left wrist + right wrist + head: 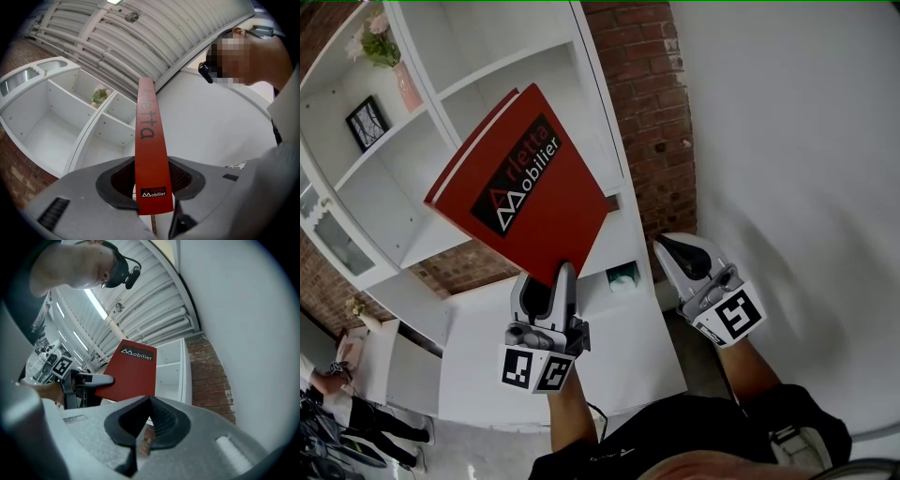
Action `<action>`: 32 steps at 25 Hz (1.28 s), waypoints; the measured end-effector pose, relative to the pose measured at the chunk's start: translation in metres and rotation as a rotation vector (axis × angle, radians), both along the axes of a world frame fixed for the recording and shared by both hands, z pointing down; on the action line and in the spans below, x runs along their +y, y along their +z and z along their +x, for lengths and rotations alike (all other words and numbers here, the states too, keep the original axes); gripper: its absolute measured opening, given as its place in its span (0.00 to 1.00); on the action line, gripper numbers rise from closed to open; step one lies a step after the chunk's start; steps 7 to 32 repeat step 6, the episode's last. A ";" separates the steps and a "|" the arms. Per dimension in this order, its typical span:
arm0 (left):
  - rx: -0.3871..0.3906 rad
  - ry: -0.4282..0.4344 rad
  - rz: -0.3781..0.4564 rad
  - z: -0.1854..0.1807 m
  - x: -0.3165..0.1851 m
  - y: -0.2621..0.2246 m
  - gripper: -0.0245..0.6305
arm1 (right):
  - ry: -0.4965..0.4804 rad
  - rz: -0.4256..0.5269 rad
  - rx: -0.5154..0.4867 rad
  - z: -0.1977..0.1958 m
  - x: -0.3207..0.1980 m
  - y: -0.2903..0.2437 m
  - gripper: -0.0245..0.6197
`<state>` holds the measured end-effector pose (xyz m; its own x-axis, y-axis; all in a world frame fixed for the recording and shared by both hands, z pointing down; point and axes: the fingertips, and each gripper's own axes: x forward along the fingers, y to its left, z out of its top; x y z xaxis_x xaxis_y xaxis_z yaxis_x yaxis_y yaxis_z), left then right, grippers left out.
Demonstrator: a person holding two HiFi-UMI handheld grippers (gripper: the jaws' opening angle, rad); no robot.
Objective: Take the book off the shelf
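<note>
A red book [523,187] with white and black print on its cover is held up in front of the white shelf unit [412,225], clear of its compartments. My left gripper [551,277] is shut on the book's lower corner; in the left gripper view the red spine [151,154] stands upright between the two jaws. My right gripper [667,246] hangs to the right of the book, apart from it, its jaws shut with nothing between them. In the right gripper view the book [129,373] and the left gripper [89,379] show beyond the shut tips [149,401].
The shelf unit holds a pink vase of flowers [394,66] and a small framed picture [367,122] at the upper left. A brick wall [652,112] rises behind the shelves, and a plain white wall [787,169] fills the right side. A person's head [243,51] shows close behind my grippers.
</note>
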<state>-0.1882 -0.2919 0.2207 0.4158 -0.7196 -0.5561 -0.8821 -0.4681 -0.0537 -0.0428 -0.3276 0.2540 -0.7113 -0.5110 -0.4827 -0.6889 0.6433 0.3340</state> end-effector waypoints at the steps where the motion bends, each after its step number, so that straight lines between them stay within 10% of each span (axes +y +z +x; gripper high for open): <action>1: 0.000 -0.001 0.000 0.000 0.000 0.000 0.28 | 0.000 -0.001 0.000 0.000 0.000 0.001 0.04; 32: -0.001 -0.005 -0.006 0.000 0.000 0.000 0.28 | 0.000 -0.005 0.002 0.000 0.000 0.000 0.04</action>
